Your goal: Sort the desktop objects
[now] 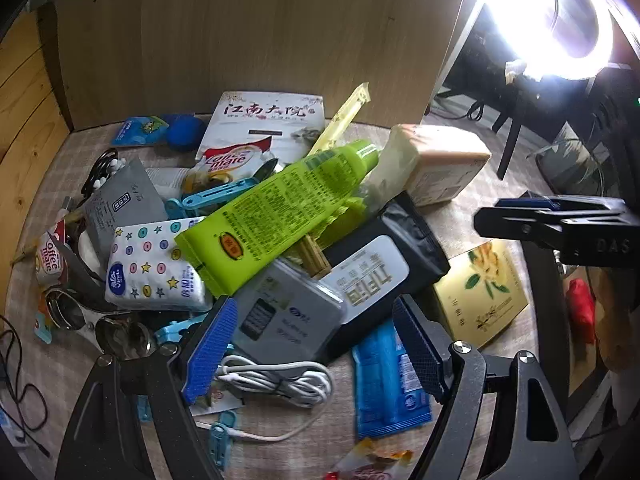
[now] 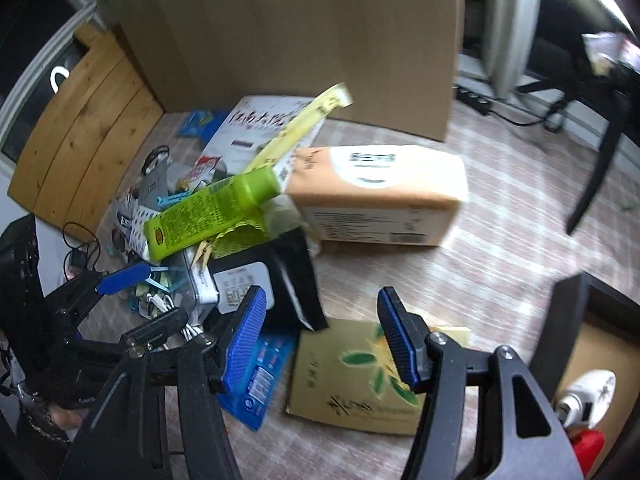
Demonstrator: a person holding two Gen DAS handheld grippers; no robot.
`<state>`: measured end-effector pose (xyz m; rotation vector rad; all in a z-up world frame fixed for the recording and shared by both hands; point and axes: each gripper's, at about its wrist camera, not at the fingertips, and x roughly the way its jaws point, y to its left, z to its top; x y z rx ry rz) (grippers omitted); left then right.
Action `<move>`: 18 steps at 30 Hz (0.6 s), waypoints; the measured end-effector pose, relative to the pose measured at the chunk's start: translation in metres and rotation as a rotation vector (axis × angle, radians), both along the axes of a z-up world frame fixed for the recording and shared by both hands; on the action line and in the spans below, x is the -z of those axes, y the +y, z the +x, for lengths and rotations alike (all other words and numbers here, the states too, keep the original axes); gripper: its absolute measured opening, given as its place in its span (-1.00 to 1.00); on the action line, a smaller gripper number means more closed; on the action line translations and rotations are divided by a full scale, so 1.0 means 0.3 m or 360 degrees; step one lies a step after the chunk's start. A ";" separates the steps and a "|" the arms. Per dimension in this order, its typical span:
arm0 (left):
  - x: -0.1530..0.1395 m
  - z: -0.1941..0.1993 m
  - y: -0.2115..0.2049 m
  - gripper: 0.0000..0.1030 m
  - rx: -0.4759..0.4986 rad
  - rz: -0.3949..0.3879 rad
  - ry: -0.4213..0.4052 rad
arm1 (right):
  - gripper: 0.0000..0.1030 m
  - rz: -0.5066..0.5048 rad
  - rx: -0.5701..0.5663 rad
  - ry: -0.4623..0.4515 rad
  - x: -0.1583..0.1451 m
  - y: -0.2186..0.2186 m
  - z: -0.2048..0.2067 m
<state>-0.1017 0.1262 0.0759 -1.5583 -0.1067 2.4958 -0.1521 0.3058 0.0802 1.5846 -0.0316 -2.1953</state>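
Observation:
A heap of desktop objects lies on the checked cloth. A lime-green tube (image 1: 276, 204) (image 2: 208, 216) rests on top, over a grey tin (image 1: 284, 312), a black wipes pack (image 1: 380, 264) (image 2: 280, 276) and a starred tissue pack (image 1: 152, 268). My left gripper (image 1: 312, 352) is open, its blue pads astride the grey tin and a coiled white cable (image 1: 280, 384). My right gripper (image 2: 320, 336) is open above a gold box (image 2: 360, 376) (image 1: 480, 288) and a blue sachet (image 2: 260, 380) (image 1: 388, 384). The right gripper also shows in the left wrist view (image 1: 552, 220).
A peach tissue pack (image 2: 380, 196) (image 1: 440, 168) lies behind the heap. A white booklet (image 1: 264, 120), blue clothes pegs (image 1: 216, 196), sunglasses (image 1: 100, 320) and creamer sachets (image 1: 48, 256) lie around. A cardboard wall (image 1: 248, 32) stands behind, a wooden board (image 2: 84, 128) at left. A ring light (image 1: 560, 12) glares at right.

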 end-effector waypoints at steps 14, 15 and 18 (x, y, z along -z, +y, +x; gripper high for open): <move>0.087 -0.052 0.009 0.54 0.0256 -0.0128 -0.0092 | 0.12 0.0033 -0.0051 -0.0149 0.137 -0.090 -0.066; 0.090 -0.054 0.008 0.54 0.0265 -0.0138 -0.0088 | 0.12 0.0033 -0.0051 -0.0159 0.144 -0.089 -0.070; 0.099 -0.066 0.005 0.54 0.0304 -0.0149 -0.0090 | 0.12 0.0029 -0.0052 -0.0192 0.168 -0.094 -0.081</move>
